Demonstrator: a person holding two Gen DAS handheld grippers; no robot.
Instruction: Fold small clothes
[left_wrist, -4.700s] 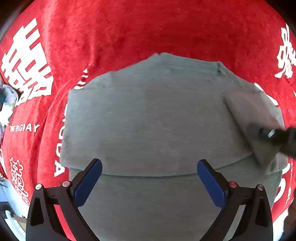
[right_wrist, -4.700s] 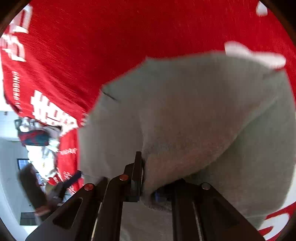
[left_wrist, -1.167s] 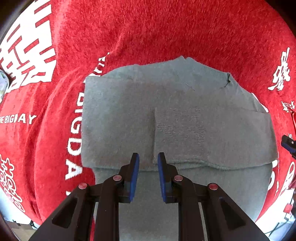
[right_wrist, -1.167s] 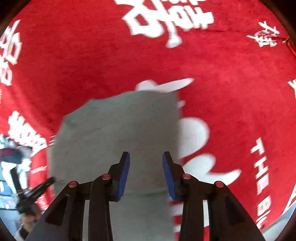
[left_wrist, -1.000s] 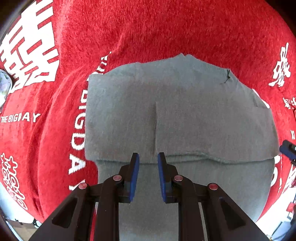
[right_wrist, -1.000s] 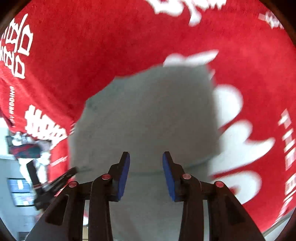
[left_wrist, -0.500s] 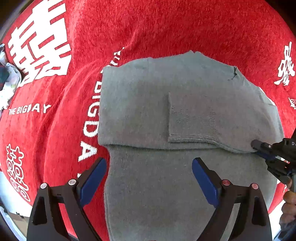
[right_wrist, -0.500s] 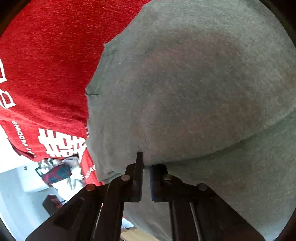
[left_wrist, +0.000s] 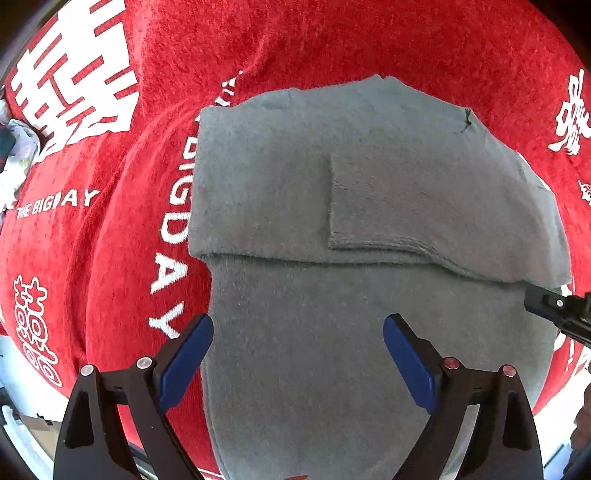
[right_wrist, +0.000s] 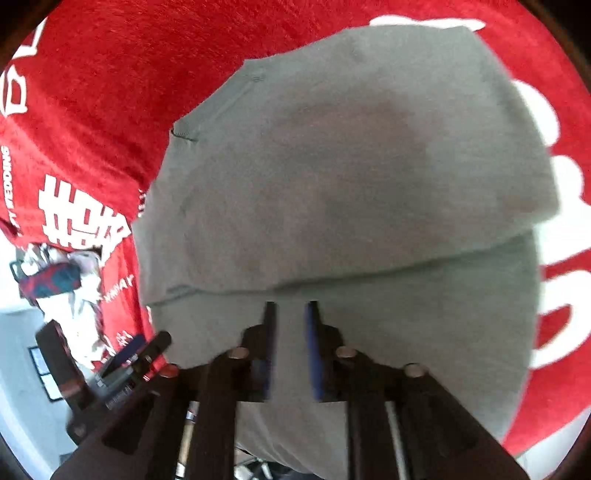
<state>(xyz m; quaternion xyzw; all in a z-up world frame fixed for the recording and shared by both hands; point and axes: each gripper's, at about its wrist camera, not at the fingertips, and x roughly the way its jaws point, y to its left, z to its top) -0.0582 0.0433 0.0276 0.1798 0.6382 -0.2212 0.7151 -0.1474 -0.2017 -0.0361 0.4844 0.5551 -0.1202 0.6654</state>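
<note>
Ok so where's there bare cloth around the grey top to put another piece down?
The red cloth lies bare beyond the far edge of the grey garment, and on its "BIG DAY" lettering side. The near middle is crowded: the left gripper hangs open over the garment, and the right gripper, jaws opening, is at its other side.

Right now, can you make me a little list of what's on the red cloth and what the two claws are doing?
garment: grey sweater, lying flat, its top part folded down over the body
sleeve: folded across the front
surface: red cloth with white lettering
left claw: wide open above the sweater's lower part, nothing between its pads
right claw: jaws opening, nothing between them, just below the folded edge
side clutter: bundle of other fabric past the cloth's edge
</note>
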